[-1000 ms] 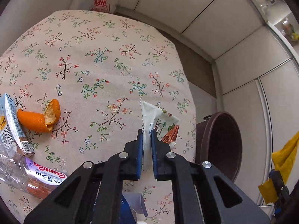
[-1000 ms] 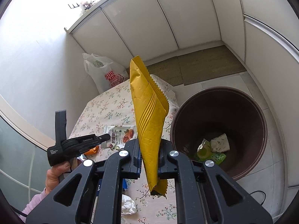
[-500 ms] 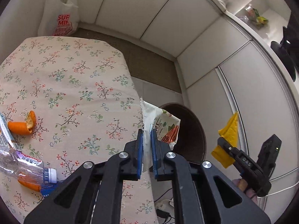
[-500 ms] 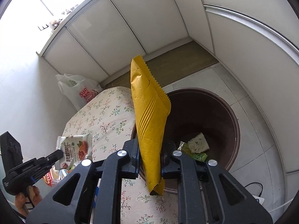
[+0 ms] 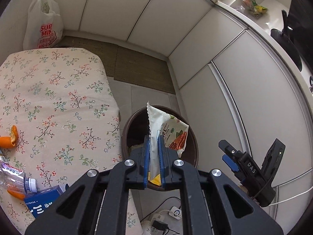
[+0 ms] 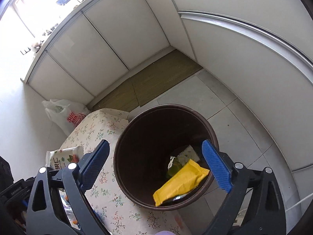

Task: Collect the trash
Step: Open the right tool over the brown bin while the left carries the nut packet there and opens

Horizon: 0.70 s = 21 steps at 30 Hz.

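My left gripper (image 5: 154, 143) is shut on a white snack wrapper (image 5: 166, 129) and holds it over the brown trash bin (image 5: 125, 129). The same wrapper (image 6: 62, 159) shows at the left of the right wrist view. My right gripper (image 6: 156, 164) is open and empty above the bin (image 6: 121, 143). A yellow wrapper (image 6: 180, 182) lies inside the bin on other trash. The right gripper (image 5: 228, 156) also shows at the right of the left wrist view.
The flowered table (image 5: 49, 98) holds orange peel (image 5: 8, 139), a plastic bottle (image 5: 17, 178) and a blue carton (image 5: 45, 201) at its left edge. A white shopping bag (image 5: 43, 23) stands behind the table. White cabinets surround the floor; cables lie below (image 5: 172, 213).
My right gripper opened and the yellow wrapper dropped into the bin. My left gripper carried the white wrapper from over the table to over the bin.
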Tool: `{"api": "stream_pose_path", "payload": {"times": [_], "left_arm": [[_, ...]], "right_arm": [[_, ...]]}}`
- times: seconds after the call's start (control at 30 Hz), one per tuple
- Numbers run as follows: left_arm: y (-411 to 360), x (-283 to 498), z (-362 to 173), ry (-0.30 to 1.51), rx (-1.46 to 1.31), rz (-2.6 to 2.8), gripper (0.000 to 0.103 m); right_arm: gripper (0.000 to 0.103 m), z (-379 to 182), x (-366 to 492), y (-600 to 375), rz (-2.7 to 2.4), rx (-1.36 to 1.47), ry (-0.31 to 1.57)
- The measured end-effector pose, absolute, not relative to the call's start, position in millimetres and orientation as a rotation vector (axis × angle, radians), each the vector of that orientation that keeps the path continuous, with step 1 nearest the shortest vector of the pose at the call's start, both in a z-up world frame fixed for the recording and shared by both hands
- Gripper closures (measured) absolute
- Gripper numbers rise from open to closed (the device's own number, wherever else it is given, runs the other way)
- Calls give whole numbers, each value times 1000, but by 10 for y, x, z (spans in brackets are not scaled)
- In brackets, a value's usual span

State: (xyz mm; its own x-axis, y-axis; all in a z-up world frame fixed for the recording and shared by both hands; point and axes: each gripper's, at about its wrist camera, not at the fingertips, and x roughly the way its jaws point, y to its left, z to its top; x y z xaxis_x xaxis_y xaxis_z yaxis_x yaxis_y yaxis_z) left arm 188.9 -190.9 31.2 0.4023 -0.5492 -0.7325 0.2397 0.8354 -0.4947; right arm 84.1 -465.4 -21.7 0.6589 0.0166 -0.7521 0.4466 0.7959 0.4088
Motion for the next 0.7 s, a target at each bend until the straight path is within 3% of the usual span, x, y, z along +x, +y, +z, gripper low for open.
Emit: {"api": "stream_pose_path", "payload": {"times": [0.33,0.7], "left_arm": [[-2467,2016,360,1048,-323,-562,94],[-3113,2202,44,1111,-225,-543,93]], "right_arm": [[7,-52,622,-4985,-416,591,745],[7,-112,474,-5396,-491,641,752]]}}
